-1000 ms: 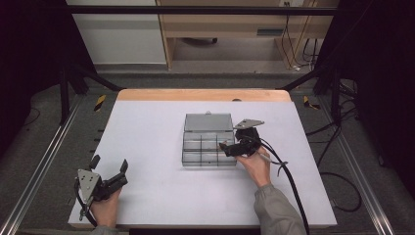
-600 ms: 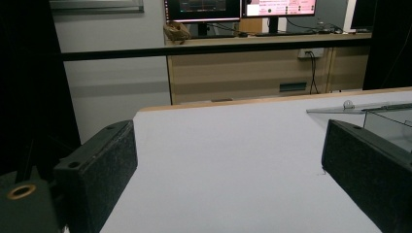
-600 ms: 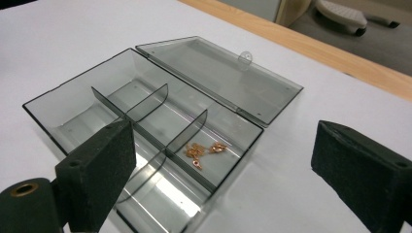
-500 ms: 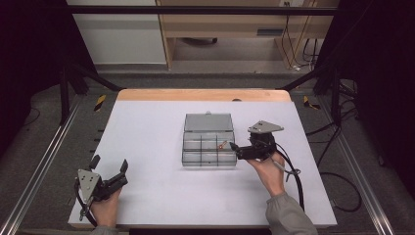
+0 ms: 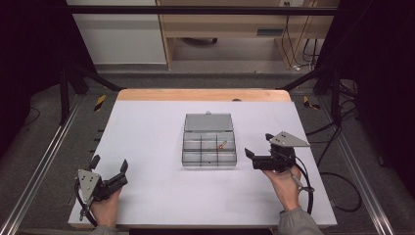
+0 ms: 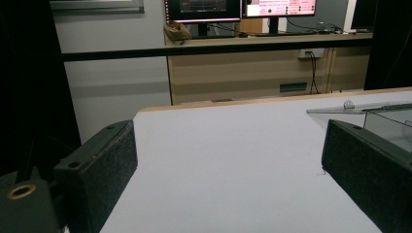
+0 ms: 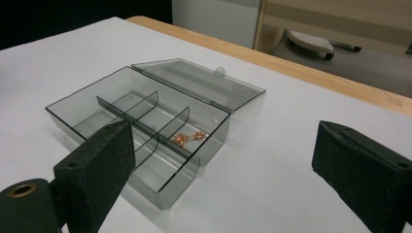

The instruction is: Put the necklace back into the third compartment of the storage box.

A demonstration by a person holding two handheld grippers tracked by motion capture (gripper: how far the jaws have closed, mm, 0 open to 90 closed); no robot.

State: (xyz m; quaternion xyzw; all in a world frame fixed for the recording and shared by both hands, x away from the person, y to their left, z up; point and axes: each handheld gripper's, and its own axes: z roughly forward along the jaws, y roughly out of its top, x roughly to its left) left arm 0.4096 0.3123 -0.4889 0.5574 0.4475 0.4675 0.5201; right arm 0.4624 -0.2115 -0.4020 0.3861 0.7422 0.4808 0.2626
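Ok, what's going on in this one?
A person at a white table works with two handheld grippers around a clear grey plastic compartment box whose lid lies open. A small copper-coloured piece sits in one of its back compartments. The right gripper is open, empty and just right of the box, not touching it. The left gripper rests open near the table's front left corner, holding nothing.

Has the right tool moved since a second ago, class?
Yes. The right tool has pulled back from over the compartment box to the table on the box's right, jaws open.
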